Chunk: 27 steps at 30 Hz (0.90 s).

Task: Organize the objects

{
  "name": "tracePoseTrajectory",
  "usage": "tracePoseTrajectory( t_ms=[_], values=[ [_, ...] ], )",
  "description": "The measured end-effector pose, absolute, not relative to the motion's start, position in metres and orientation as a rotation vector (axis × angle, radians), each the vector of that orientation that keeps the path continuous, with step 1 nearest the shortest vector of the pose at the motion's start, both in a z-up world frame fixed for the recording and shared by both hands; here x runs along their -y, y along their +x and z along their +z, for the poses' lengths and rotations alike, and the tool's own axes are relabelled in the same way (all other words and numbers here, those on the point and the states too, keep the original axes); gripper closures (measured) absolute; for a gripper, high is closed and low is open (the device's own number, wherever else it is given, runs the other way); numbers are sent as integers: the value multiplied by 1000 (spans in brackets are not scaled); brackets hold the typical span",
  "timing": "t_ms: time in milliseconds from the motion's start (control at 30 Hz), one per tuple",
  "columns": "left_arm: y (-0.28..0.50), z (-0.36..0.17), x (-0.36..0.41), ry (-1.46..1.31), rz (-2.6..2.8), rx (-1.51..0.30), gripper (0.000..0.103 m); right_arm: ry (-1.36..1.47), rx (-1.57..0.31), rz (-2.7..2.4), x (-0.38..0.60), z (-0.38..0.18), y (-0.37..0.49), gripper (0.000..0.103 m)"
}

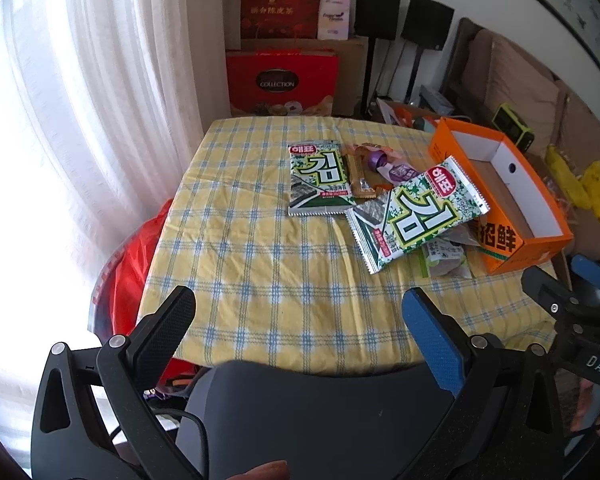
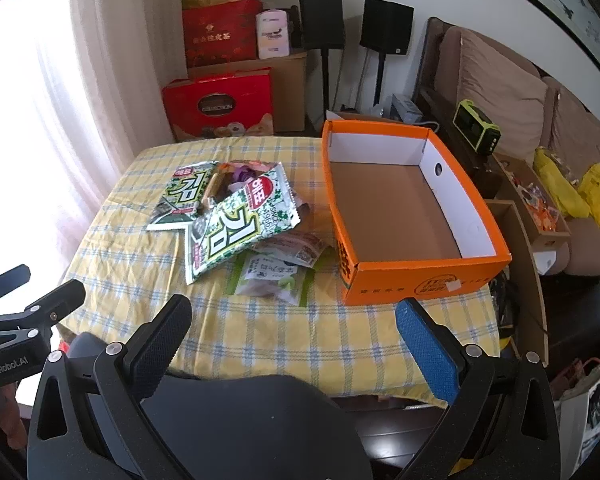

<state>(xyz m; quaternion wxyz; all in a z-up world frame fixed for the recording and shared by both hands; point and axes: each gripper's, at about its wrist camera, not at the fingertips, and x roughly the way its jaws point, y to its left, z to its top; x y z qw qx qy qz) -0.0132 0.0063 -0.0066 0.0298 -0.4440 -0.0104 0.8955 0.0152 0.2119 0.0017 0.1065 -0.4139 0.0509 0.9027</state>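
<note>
Red gift boxes (image 1: 282,82) stacked by a sheer curtain (image 1: 100,80); two black speakers (image 2: 386,26) on stands, a cushioned sofa (image 2: 500,84), and what may be yellow bags (image 2: 572,188).

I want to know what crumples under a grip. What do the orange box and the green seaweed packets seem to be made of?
Orange box: likely printed cardboard, with a raw brown floor and folded walls. Seaweed packets: likely thin glossy plastic film, with crimped, serrated edges and wrinkles.

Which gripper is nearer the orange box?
Right. The right gripper hovers open just short of the orange box; the left gripper hangs open farther off, across the table from it.
</note>
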Motion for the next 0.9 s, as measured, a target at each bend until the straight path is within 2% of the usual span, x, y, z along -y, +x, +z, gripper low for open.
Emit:
tracePoseTrajectory(
  t_ms=[367, 600, 900],
  values=[
    [-30, -13, -20, -1247, 2729, -81, 0, -1191, -175, 2654, -224, 2, 11, 0],
    [-53, -23, -20, -1254, 2640, 40, 0, -1166, -193, 2648, -234, 2, 10, 0],
    [-77, -28, -49, -1166, 2486, -66, 1, -1153, -214, 2664, -243, 0, 10, 0]
  ],
)
